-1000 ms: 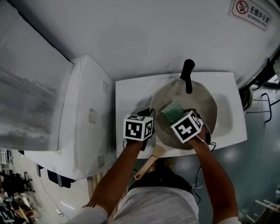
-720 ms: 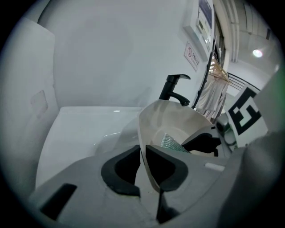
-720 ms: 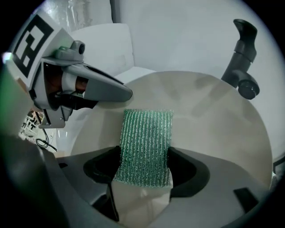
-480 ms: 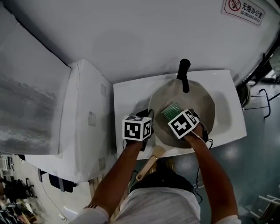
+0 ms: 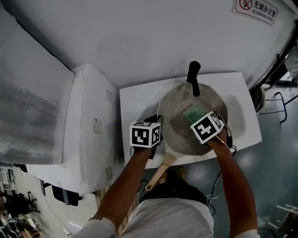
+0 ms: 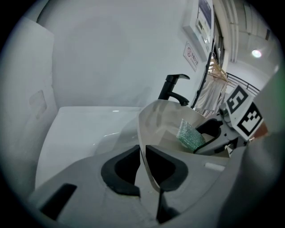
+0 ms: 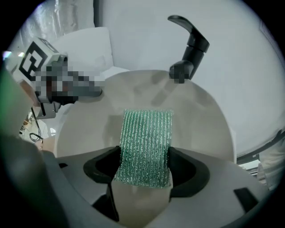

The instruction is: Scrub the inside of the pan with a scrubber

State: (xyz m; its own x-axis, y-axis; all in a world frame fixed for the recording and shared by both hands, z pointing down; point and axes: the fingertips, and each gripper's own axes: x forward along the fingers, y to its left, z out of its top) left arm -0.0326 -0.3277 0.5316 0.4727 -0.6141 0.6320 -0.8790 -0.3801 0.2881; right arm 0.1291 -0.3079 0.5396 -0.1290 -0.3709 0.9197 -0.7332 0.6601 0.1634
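Observation:
A beige pan [image 5: 184, 130] lies in the white sink [image 5: 139, 100], its wooden handle [image 5: 158, 173] pointing toward the person. My left gripper [image 5: 156, 122] is shut on the pan's left rim [image 6: 143, 147]; the thin wall stands between its black pads. Over the pan's right half, my right gripper [image 5: 199, 116] is shut on a green mesh scrubber [image 5: 194, 113]. The scrubber [image 7: 146, 144] sticks out past the jaws, its far end against the pan's inside [image 7: 133, 116]. The left gripper view shows the scrubber [image 6: 190, 136] inside the pan.
A black faucet [image 5: 193, 76] rises at the sink's back edge, its spout over the pan's far rim. A white appliance [image 5: 70, 125] stands left of the sink. A no-smoking sign [image 5: 253, 10] hangs on the white wall.
My right gripper has carried the scrubber to the right and slightly back across the pan's inside. The left gripper has kept its hold on the rim.

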